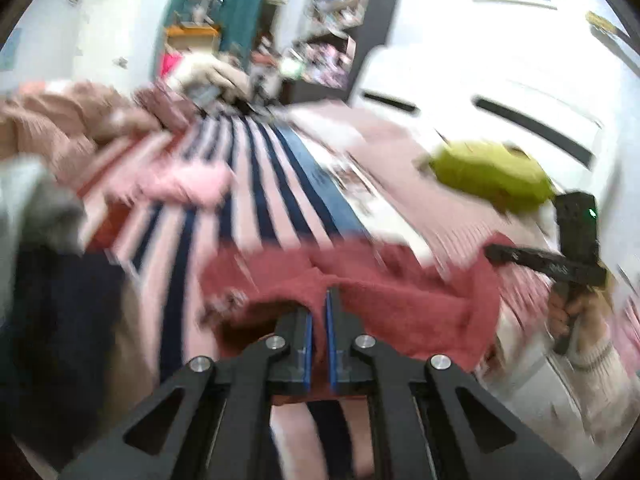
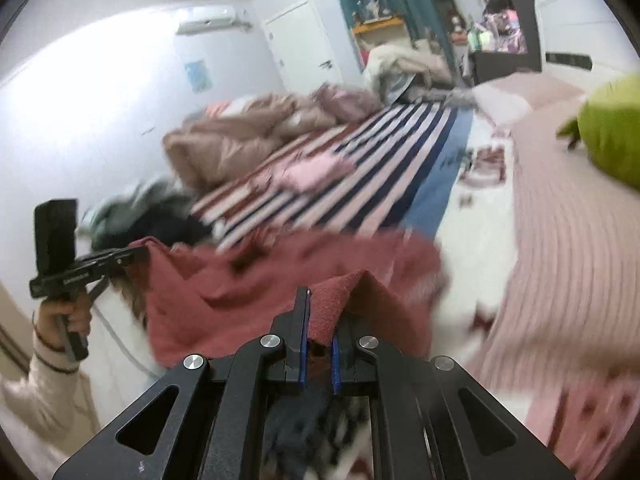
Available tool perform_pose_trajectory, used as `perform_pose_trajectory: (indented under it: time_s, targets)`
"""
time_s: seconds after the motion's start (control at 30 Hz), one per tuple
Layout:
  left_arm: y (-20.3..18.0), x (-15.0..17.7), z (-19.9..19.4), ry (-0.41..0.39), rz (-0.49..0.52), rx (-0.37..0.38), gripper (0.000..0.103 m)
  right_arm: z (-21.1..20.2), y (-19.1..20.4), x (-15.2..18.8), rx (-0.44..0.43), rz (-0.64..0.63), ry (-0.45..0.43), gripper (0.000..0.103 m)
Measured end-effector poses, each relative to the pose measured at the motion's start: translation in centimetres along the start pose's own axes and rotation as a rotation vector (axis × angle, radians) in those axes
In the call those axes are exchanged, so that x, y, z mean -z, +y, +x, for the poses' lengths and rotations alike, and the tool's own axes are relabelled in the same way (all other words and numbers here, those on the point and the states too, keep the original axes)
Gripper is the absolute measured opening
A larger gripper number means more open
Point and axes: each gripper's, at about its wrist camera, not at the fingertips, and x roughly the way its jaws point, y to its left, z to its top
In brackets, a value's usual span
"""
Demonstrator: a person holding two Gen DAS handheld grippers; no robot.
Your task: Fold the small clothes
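A dark red fuzzy garment (image 1: 400, 296) hangs stretched between both grippers above the bed. My left gripper (image 1: 319, 300) is shut on one edge of it, the cloth pinched between the blue pads. My right gripper (image 2: 320, 312) is shut on the other edge, where a fold of the red garment (image 2: 248, 288) rises out of the jaws. In the left wrist view the right gripper (image 1: 496, 251) shows at the right, held by a hand, clamped on the cloth. The left gripper (image 2: 140, 254) appears at the left of the right wrist view, gripping the garment's corner.
Underneath lies a bed with a pink, white and navy striped cover (image 2: 360, 184). On it are a pink garment (image 2: 312, 172), a beige quilt (image 2: 240, 136), a dark clothes heap (image 2: 152, 216) and a green cushion (image 1: 492, 176). A pink ribbed blanket (image 2: 560, 216) is at right.
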Motion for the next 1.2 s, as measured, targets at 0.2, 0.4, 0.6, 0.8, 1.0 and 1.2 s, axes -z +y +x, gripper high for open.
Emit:
perform_pose_trajectory:
  time_s: [0.2,0.4,0.6,0.8,1.0,1.2]
  targets:
    - [6.1,-8.0,8.4,-0.002,-0.124,-0.162,0.036,7.6,-5.8,-8.4,0.175,0.146,0.036,0.006]
    - [8.4,-6.0,10.7,0.082,-0.179,-0.071,0.065,10.5,-9.7,-7.4,0.170,0.257,0.111,0.045]
    - [6.5,1.0,12.3,0.251,-0.088,-0.015,0.062,8.8,-9.4,-0.8,0.054,0.242,0.261,0.053]
    - [5.1,4.2,13.2,0.263,-0.083,0.010,0.026,9.9,-7.0,3.4,-0.020,0.181,0.275,0.037]
    - [4.3,3.6,10.5,0.167,-0.060,0.039,0.002,9.5,-5.3,3.6,-0.018,0.135,0.232,0.004]
    - [4.6,4.5,9.5,0.211,-0.014,0.023,0.002,7.3,-4.6,2.7,-0.072,0.108,0.208,0.002]
